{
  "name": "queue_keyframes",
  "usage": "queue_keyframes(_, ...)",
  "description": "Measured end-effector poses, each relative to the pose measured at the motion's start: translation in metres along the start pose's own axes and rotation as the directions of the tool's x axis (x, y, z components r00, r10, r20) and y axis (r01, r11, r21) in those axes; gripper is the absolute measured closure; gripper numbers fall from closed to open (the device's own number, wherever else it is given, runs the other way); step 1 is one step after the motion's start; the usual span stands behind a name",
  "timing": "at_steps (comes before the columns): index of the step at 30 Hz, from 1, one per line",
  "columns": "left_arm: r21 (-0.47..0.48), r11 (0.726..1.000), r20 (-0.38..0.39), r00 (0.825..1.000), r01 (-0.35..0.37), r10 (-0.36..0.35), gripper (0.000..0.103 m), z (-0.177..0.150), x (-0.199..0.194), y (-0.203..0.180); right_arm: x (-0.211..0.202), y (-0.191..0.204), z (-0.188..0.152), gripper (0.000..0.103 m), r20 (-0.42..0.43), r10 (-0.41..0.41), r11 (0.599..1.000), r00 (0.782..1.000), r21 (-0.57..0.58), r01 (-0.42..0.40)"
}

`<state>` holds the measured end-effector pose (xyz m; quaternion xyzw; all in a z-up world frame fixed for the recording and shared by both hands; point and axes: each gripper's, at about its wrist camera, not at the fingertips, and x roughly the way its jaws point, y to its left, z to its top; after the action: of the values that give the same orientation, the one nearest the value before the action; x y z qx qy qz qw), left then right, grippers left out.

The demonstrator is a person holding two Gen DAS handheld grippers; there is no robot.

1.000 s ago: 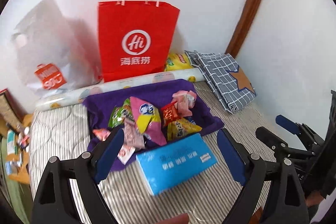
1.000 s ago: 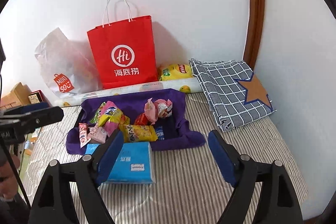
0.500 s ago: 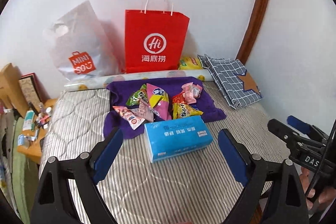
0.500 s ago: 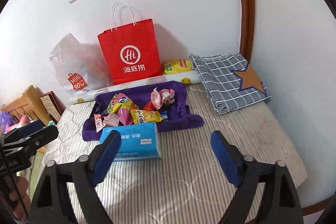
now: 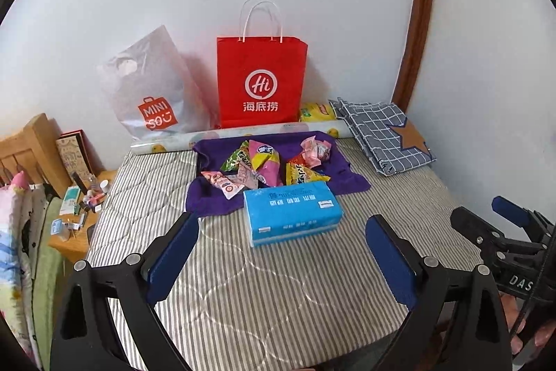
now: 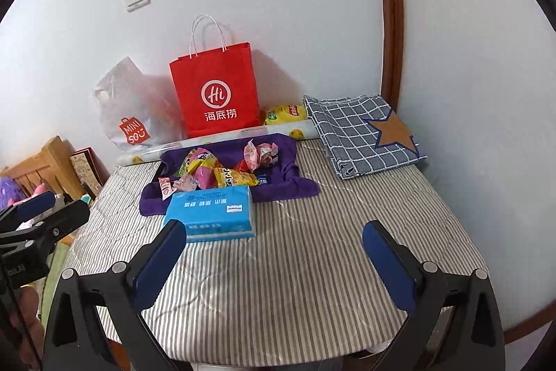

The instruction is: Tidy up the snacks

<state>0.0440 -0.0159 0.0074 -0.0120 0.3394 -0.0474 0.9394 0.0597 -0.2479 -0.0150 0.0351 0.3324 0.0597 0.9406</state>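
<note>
Crinkly foil snack packets (image 5: 267, 162) heaped on soft purple cloth (image 5: 351, 178); boxy blue tissue pack (image 5: 292, 211) in front. Left gripper (image 5: 281, 261) & right gripper (image 6: 274, 261) both opening wide, nothing btw jaws.

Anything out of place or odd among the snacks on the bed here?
Mostly the blue tissue pack: not a snack, it lies askew over the purple cloth edge beside the loosely heaped snack packets. Nothing looks spilled or torn.

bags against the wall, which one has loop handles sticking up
The red paper bag with the white Hi logo; its white loop handles stand up. The translucent plastic bag beside it has only a cut-out hole.
</note>
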Motion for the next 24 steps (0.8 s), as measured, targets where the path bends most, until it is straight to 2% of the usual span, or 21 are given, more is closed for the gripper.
queue_keyframes(11,-0.022,1.000,0.015,1.000,-0.008,0.008,0.007,-0.010,-0.015,0.000,-0.024,0.000,-0.010,0.000,0.025,-0.010,1.000,1.000,-0.010,0.011)
queue_keyframes(24,-0.047,0.999,0.020,1.000,-0.011,0.012,0.007,-0.013,-0.020,0.009,-0.029,0.006,-0.013,0.000,0.036,-0.005,1.000,0.999,-0.007,0.005)
